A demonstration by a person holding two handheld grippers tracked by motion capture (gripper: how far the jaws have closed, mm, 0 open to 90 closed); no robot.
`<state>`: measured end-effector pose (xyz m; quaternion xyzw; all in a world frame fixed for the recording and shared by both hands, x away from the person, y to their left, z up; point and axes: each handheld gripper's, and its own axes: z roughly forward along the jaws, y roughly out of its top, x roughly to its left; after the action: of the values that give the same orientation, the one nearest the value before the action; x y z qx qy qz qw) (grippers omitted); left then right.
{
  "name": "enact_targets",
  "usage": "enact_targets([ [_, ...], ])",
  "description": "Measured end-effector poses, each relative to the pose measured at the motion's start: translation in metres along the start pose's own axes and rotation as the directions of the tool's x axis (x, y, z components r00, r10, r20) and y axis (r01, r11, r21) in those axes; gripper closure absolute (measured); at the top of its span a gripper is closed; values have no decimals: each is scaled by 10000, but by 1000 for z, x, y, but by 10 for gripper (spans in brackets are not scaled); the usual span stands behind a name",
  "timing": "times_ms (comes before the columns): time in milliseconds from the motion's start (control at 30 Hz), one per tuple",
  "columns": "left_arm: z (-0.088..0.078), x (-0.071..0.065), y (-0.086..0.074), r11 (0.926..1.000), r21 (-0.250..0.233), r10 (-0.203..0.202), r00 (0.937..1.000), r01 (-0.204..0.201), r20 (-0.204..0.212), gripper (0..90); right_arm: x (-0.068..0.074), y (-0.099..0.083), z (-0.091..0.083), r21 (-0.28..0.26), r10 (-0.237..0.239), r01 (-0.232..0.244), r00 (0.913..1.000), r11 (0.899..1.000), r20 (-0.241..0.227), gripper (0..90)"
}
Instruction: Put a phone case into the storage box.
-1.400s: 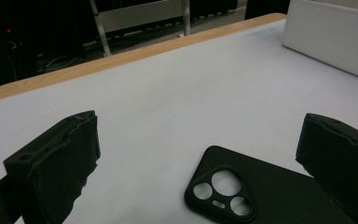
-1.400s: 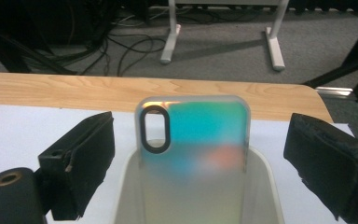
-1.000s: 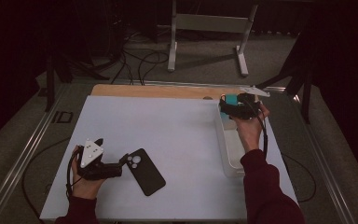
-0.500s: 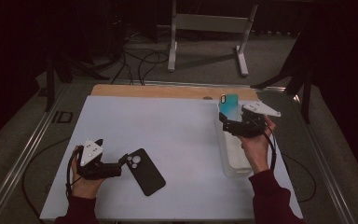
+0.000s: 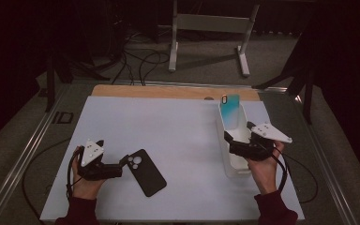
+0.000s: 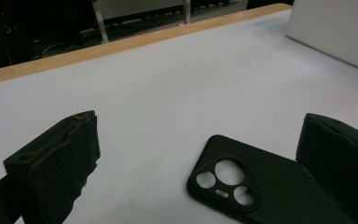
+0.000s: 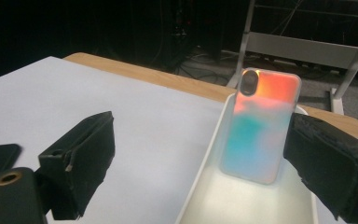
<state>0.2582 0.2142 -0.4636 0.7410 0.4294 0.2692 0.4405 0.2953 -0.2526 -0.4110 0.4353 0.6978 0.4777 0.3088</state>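
Leaning upright against the far wall of the white bin (image 5: 232, 166), the iridescent phone case (image 5: 228, 109) is already stowed, and your right gripper (image 5: 236, 140) hangs over the bin's near end with its jaws spread wide and nothing between them. The black phone case (image 5: 145, 172) lies flat on the white table (image 5: 168, 126), camera cutouts toward your left gripper (image 5: 124, 161), whose jaws are likewise wide apart and empty, one resting at the case's edge. Likely next is grasping it: straddle the case's short end squarely, keep the jaws low, and close only once both pads bracket the rim.
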Motion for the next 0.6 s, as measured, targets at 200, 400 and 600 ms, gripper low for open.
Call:
enact_targets([
  [200, 1, -2, 0, 10000, 61, -14, 9999, 13, 128, 0, 12, -4, -13, -173, -421, 418, 9989, 9990, -215, 86],
  [400, 3, -9, -1, 9998, 180, -36, 9980, 25, 628, 11, 16, -9, -20, -113, -742, 741, 9972, 9972, -103, 90],
  [600, 8, -20, -5, 9991, 391, 90, 9925, -138, 1218, 59, 14, -11, -28, -307, -810, 810, 9967, 9962, 22, 105],
])
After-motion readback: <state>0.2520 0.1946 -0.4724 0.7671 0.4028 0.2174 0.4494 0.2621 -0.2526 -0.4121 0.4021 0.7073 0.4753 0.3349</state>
